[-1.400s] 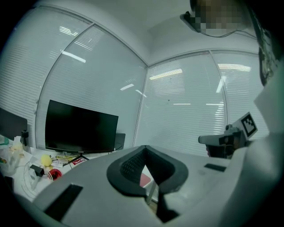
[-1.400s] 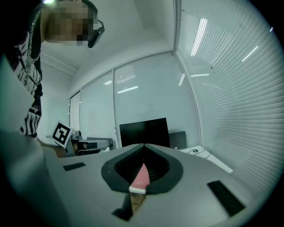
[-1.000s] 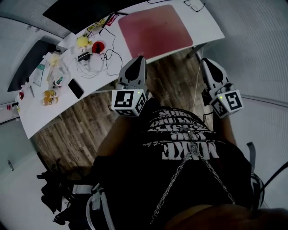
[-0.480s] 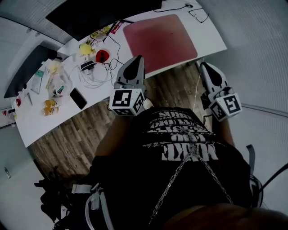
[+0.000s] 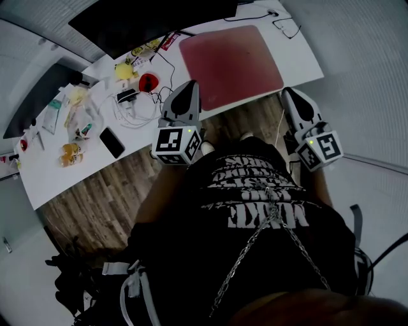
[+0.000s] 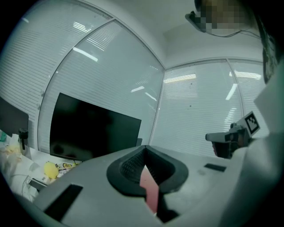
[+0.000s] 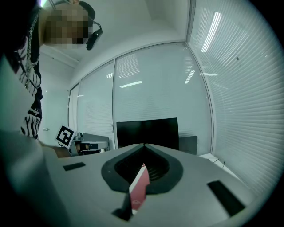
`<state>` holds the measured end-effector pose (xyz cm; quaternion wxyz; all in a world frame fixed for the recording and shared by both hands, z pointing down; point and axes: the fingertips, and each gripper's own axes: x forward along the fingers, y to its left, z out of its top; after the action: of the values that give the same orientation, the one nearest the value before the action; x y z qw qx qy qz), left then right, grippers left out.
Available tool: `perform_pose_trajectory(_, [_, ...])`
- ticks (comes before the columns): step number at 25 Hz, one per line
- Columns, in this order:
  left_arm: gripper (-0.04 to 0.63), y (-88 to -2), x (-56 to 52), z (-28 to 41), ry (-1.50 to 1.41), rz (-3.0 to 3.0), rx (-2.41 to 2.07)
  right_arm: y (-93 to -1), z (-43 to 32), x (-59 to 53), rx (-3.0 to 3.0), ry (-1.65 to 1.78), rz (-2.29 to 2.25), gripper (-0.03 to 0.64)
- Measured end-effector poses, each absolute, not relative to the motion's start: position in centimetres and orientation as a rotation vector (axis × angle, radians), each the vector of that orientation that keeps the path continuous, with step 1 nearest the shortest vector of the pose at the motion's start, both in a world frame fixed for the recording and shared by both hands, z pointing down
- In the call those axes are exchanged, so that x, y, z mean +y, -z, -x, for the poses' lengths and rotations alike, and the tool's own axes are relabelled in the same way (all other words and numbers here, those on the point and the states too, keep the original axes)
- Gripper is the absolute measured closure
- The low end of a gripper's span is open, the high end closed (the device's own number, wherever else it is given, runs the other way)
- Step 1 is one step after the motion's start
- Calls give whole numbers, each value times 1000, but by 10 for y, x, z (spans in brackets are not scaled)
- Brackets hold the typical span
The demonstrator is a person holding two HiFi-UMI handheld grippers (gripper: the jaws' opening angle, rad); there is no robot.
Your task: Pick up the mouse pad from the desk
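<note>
The red mouse pad (image 5: pixel 231 63) lies flat on the right half of the white desk (image 5: pixel 299 60). My left gripper (image 5: pixel 190 85) hovers at the desk's front edge, just left of the pad's near corner, jaws shut and empty. My right gripper (image 5: pixel 287 92) hangs below the desk's right front corner, also shut and empty. In the left gripper view the closed jaws (image 6: pixel 144 150) leave a slit through which a red sliver of the pad (image 6: pixel 150 190) shows. The same sliver of pad (image 7: pixel 140 186) shows past the right gripper (image 7: pixel 143 145).
A black monitor (image 5: pixel 146 19) stands at the desk's back. Left of the pad lie cables (image 5: pixel 137 102), a red round object (image 5: pixel 148 81), a yellow object (image 5: pixel 123 70), a phone (image 5: pixel 112 141) and small clutter. Glasses (image 5: pixel 290 27) lie at the far right. Wooden floor (image 5: pixel 115 191) is underneath.
Both grippers and the person have moved closer to the desk; the desk and pad sit lower in the head view, and the left gripper's tip now reaches the desk edge.
</note>
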<state>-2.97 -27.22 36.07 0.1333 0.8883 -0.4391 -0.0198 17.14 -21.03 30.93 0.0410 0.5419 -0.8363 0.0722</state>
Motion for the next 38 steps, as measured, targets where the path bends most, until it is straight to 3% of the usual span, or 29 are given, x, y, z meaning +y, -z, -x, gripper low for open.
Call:
perform_pose_trajectory(32, [588, -386, -422, -7, -62, -2158, -1840, -349, -241, -448, -2841, -420, -991, 617])
perform_pose_trajectory(38, [588, -422, -439, -30, -115, -2099, -1768, -384, -263, -474, -2783, -438, -950, 617])
